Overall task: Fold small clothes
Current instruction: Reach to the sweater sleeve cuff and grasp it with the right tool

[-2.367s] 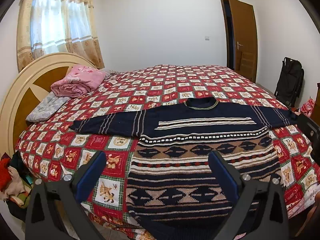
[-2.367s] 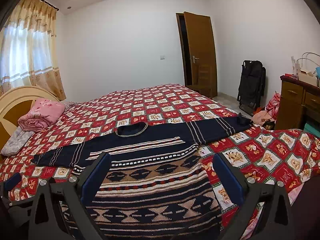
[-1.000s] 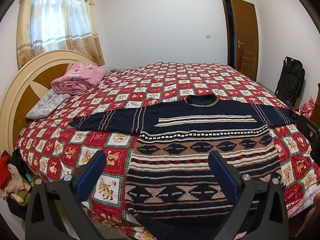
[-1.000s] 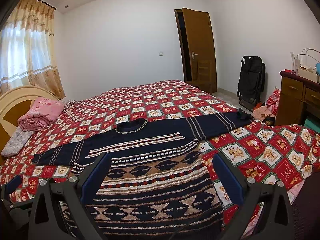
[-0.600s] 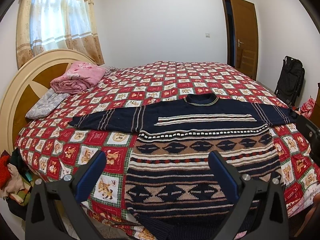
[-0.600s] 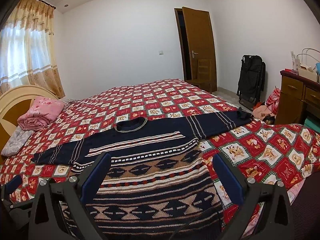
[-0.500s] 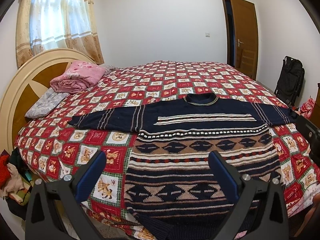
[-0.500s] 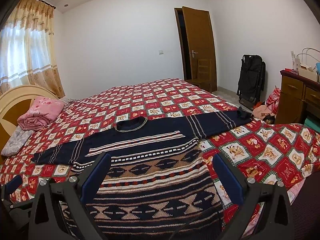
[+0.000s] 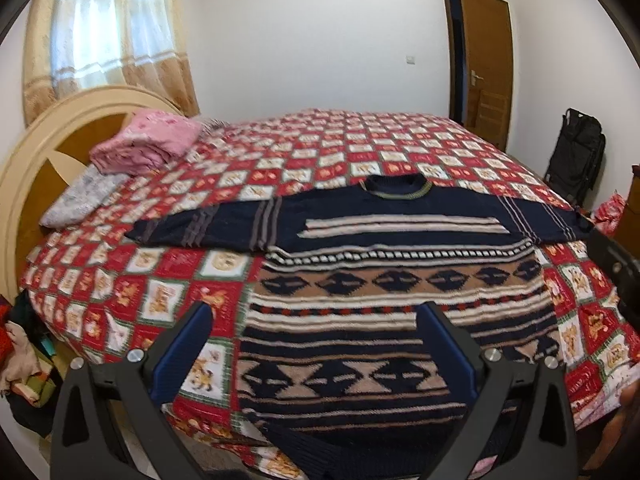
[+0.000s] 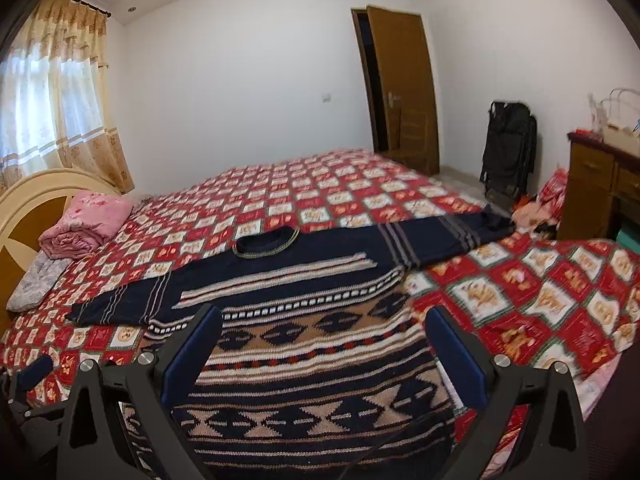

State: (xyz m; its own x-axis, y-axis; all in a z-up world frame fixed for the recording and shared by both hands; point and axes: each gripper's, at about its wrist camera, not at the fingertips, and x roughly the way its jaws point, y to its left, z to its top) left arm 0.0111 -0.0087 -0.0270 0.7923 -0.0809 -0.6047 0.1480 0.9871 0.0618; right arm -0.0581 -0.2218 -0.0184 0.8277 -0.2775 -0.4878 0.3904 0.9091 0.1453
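Blue pads on the left gripper (image 9: 314,322) are spread wide with nothing between them, just hanging over the lower part of the sweater (image 9: 360,280). Same deal with the right gripper (image 10: 324,326): fingers (image 10: 456,354) splayed apart, not pinching anything, poised above the sweater's (image 10: 304,344) patterned body.

That sweater is a navy knit with tan and cream zigzag and diamond bands, laid out flat and face up on the bed. Both sleeves are stretched straight out sideways, one toward 9 o'clock, the other toward 3 o'clock where its cuff (image 10: 496,220) reaches the bed's edge. The collar (image 9: 396,188) points to 12 o'clock, away from the grippers, and the hem hangs a bit over the near edge of the mattress.

Underneath is a red and white checkered bedspread (image 9: 360,148) with little animal pictures. Up around 10 o'clock a folded pink blanket (image 9: 148,144) sits on a pale floral pillow (image 9: 80,196) against the rounded cream headboard (image 9: 48,136). Further out: curtains (image 10: 60,92) at 10 o'clock, a brown door (image 10: 400,88) standing open near 1 o'clock, a black bag (image 10: 508,148) against the wall, and a wooden dresser (image 10: 600,188) at 3 o'clock.
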